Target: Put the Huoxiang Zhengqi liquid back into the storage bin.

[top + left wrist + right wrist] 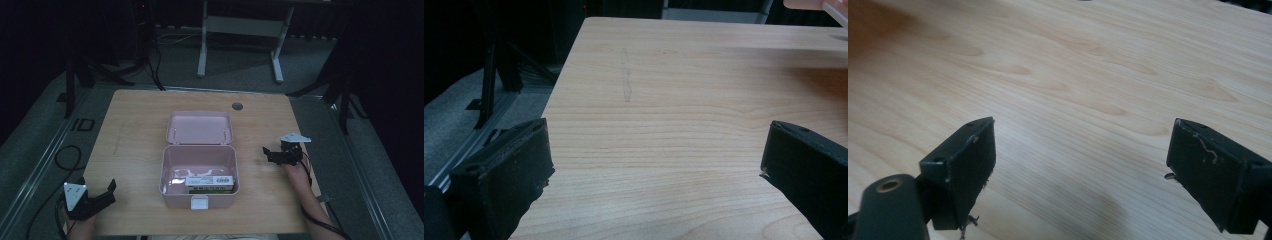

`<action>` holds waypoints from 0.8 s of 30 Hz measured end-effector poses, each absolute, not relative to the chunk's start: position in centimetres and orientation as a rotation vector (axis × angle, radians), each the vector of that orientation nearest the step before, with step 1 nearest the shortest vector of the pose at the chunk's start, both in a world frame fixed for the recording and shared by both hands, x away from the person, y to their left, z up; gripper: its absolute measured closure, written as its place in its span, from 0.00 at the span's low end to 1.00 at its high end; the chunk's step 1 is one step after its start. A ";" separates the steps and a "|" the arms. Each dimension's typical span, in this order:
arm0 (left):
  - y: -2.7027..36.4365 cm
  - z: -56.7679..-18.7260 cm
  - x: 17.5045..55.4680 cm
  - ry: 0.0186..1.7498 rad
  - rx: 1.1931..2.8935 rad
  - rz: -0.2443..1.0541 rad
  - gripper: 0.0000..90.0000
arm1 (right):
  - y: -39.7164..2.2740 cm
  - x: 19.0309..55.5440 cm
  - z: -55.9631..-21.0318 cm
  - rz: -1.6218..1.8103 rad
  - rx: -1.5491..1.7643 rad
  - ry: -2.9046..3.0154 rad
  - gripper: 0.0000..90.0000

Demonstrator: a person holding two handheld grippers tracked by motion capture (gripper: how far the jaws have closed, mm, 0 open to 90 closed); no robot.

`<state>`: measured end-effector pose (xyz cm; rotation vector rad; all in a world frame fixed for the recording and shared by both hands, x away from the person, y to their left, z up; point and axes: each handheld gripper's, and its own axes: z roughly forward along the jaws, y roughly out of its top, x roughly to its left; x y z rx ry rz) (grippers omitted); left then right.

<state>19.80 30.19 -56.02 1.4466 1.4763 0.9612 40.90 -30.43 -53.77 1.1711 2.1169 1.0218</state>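
from the high view, a pink box (199, 177) sits in the middle of the wooden bench (135, 130), its lid (199, 128) thrown back flat toward the far edge; inside, against the near wall, lies a small packet (209, 182) with a white label on top and a green side; a white latch (199, 202) hangs at the box's front; the left claw (110, 191) rests at the near left corner of the bench, well apart from the box, its jaws spread and holding nothing; the right claw (267, 152) hovers just right of the box, near its rim but not touching, jaws apart as well; a round grommet (237, 106) sits in the bench near the far edge.

in the left gripper view, the left claw (656, 160) stands wide apart over bare wood, with a faint scuff mark (626, 82) farther on and a sliver of the pink box at the top right corner; a black stand (494, 75) shows off the bench's edge.

in the right gripper view, the right claw (1080, 160) is also spread wide, nothing between its jaws but wood grain.
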 end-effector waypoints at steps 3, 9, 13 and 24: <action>30.2 -56.0 19.8 1.477 1.448 0.961 0.00 | -31.4 40.8 -54.0 1.014 1.204 2.083 0.13; 30.2 -56.0 19.8 1.477 1.450 0.962 0.00 | -32.7 40.6 -54.5 0.989 1.269 2.015 0.13; 30.2 -56.0 19.8 1.476 1.449 0.962 0.00 | -34.0 40.5 -54.6 1.049 1.366 1.950 0.14; 30.2 -56.0 19.8 1.473 1.454 0.960 0.00 | -37.0 40.2 -54.9 1.046 1.536 1.800 0.14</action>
